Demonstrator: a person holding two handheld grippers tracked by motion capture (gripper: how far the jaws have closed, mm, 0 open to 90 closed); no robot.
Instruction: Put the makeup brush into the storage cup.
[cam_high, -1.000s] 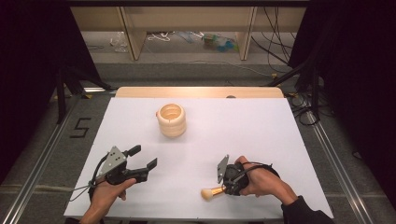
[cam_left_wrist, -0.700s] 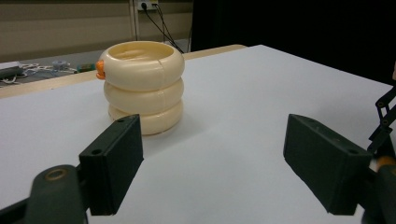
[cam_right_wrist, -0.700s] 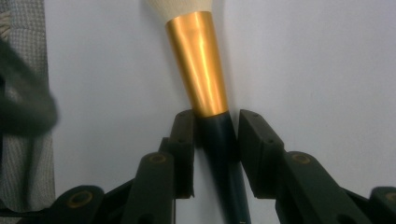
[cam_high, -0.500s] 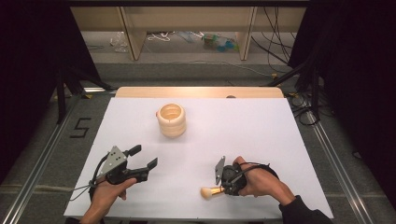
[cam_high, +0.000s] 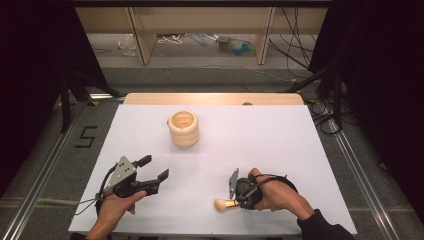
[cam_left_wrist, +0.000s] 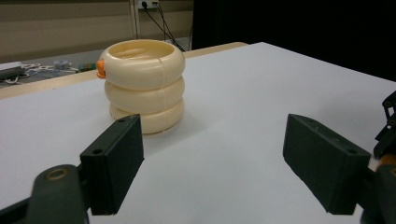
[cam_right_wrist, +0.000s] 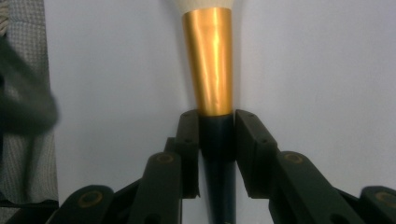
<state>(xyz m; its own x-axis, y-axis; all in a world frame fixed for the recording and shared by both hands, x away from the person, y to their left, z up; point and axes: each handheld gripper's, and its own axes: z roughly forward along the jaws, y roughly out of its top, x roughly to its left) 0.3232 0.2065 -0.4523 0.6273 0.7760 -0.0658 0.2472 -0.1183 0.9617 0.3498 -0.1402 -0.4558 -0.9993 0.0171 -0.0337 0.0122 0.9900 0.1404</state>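
I see the brush (cam_high: 223, 204) lying low and right of centre in the high view, its pale bristle head pointing toward the frame's left, on the white table (cam_high: 280, 145). In the right gripper view its gold ferrule (cam_right_wrist: 208, 60) rises up the middle of the frame and its dark handle (cam_right_wrist: 218, 154) sits pinched between my two black jaws, both pressed against it. So my right gripper (cam_high: 239, 192) is clamped on the brush, with my right hand (cam_high: 275, 196) wrapped behind it. Toward the lower left of the high view, my left gripper (cam_high: 152, 169) has its jaws spread wide with nothing between them. Up past it, in the upper middle of the table, stands a cream ringed cup (cam_high: 183, 128), upright, with a small orange bit (cam_left_wrist: 100, 68) at its rim, well apart from both grippers.
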